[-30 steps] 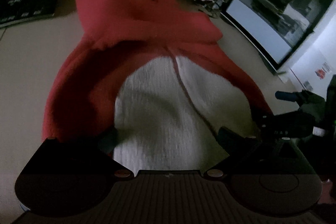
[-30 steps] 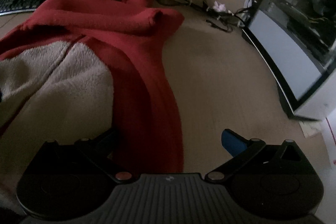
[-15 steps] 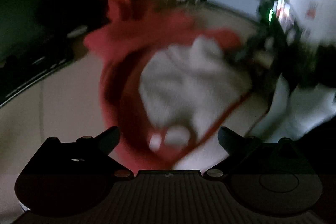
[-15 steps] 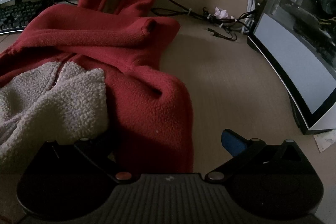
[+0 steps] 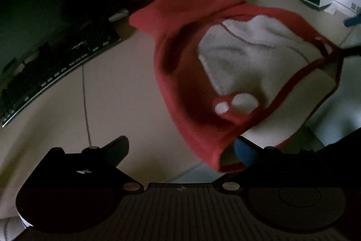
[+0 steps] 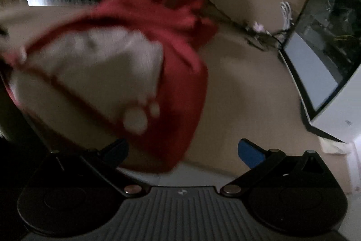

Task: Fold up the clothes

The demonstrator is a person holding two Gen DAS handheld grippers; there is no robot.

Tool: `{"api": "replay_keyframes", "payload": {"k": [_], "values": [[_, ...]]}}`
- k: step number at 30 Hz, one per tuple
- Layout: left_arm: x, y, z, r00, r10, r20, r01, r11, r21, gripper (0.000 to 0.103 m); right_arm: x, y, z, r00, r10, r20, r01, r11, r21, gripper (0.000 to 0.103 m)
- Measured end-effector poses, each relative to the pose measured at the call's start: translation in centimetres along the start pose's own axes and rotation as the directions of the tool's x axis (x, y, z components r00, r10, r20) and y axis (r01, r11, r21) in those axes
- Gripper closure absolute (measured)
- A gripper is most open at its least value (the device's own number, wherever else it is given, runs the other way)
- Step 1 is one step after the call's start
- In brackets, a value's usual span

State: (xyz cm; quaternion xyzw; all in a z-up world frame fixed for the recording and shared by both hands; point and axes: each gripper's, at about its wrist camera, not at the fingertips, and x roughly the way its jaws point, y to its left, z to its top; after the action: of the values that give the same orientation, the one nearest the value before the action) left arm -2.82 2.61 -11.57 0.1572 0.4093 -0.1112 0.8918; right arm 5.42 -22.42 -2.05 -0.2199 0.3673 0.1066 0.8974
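Red fleece garment (image 5: 187,73) with white lining, lifted off the beige surface (image 5: 108,87), hem raised, hood end trailing behind. Left gripper (image 5: 180,150) spread wide; right gripper (image 6: 182,148) spread too, hem draped across its left finger (image 6: 115,150).

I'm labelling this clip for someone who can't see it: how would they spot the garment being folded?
Find the beige tabletop between a dark keyboard and a glass-sided computer case. In its middle lies a fleece hoodie. It is the only fabric there: bright red outside with a fuzzy white lining.
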Motion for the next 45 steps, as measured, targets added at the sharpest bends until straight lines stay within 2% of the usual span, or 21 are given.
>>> {"api": "replay_keyframes", "payload": {"k": [4, 7, 8, 10, 11, 13, 14, 16, 17, 18, 20, 21, 22, 23, 28, 32, 45], "values": [[0.4, 1.2, 1.0, 1.000, 0.006, -0.010, -0.006, 0.999, -0.051, 0.001, 1.8, -1.1, 0.7, 0.993, -0.117, -0.033, 0.119, 0.990, 0.074, 0.000], [0.7, 2.5, 2.8, 1.000, 0.012, 0.010, -0.011, 0.997, -0.071, 0.000, 3.1, -2.7, 1.9, 0.983, -0.174, -0.057, 0.181, 0.972, 0.147, 0.000], [0.7, 2.9, 3.7, 1.000, 0.021, 0.020, -0.019, 0.997, -0.074, 0.000, 3.5, -3.5, 3.3, 0.987, -0.153, -0.054, 0.160, 0.972, 0.170, 0.000], [0.5, 4.3, 7.4, 0.994, 0.089, 0.064, -0.086, 0.995, -0.050, 0.000, 2.7, -6.0, 7.5, 0.986, -0.167, 0.027, 0.157, 0.964, 0.213, 0.000], [0.1, 4.9, 9.2, 0.988, 0.124, 0.096, -0.120, 0.992, -0.042, 0.000, 2.1, -7.1, 9.1, 0.982, -0.177, 0.063, 0.159, 0.961, 0.228, 0.000], [-2.9, 6.2, 12.8, 0.954, 0.195, 0.227, -0.187, 0.981, -0.059, 0.000, 1.2, -7.8, 9.2, 0.983, -0.169, 0.071, 0.149, 0.964, 0.220, 0.000], [-4.8, 7.0, 14.1, 0.934, 0.208, 0.291, -0.189, 0.978, -0.092, 0.000, 0.8, -8.2, 9.3, 0.984, -0.164, 0.076, 0.144, 0.966, 0.216, 0.000], [-7.8, 8.0, 15.0, 0.908, 0.190, 0.373, -0.148, 0.979, -0.138, 0.000, -0.1, -8.8, 9.4, 0.984, -0.155, 0.085, 0.135, 0.969, 0.209, 0.000], [-8.5, 8.2, 14.7, 0.909, 0.166, 0.381, -0.117, 0.982, -0.150, 0.000, -0.6, -9.2, 9.4, 0.985, -0.151, 0.089, 0.130, 0.970, 0.205, 0.000], [-8.5, 8.2, 14.0, 0.920, 0.136, 0.366, -0.082, 0.984, -0.159, 0.000, -1.1, -9.5, 9.5, 0.985, -0.146, 0.094, 0.125, 0.972, 0.201, 0.000], [-6.8, 7.8, 12.0, 0.958, 0.057, 0.280, -0.010, 0.986, -0.164, 0.000, -1.4, -10.0, 9.2, 0.988, -0.131, 0.080, 0.113, 0.974, 0.195, 0.000], [-5.3, 7.2, 10.9, 0.976, 0.036, 0.214, -0.003, 0.988, -0.152, 0.000, -0.2, -9.9, 7.9, 0.994, -0.107, 0.020, 0.101, 0.975, 0.196, 0.000], [-3.8, 6.7, 10.0, 0.989, 0.016, 0.150, 0.005, 0.990, -0.139, 0.000, 0.5, -9.7, 7.0, 0.996, -0.092, -0.019, 0.093, 0.976, 0.198, 0.000], [-2.7, 6.2, 9.4, 0.994, 0.001, 0.107, 0.012, 0.992, -0.124, 0.000, 0.5, -9.7, 7.0, 0.996, -0.092, -0.019, 0.094, 0.975, 0.201, 0.000], [-1.4, 4.6, 8.9, 0.997, 0.018, 0.071, -0.013, 0.997, -0.071, 0.000, 0.5, -9.5, 6.9, 0.995, -0.095, -0.021, 0.097, 0.972, 0.215, 0.000], [-1.7, 5.0, 9.1, 0.995, 0.019, 0.094, -0.011, 0.997, -0.082, 0.000, -0.1, -9.6, 6.7, 0.996, -0.092, -0.012, 0.092, 0.969, 0.229, 0.000], [-2.9, 5.2, 7.3, 0.998, -0.003, 0.057, 0.007, 0.998, -0.065, 0.000, -2.2, -8.5, 7.5, 0.996, -0.084, -0.016, 0.085, 0.980, 0.179, 0.000]]}}
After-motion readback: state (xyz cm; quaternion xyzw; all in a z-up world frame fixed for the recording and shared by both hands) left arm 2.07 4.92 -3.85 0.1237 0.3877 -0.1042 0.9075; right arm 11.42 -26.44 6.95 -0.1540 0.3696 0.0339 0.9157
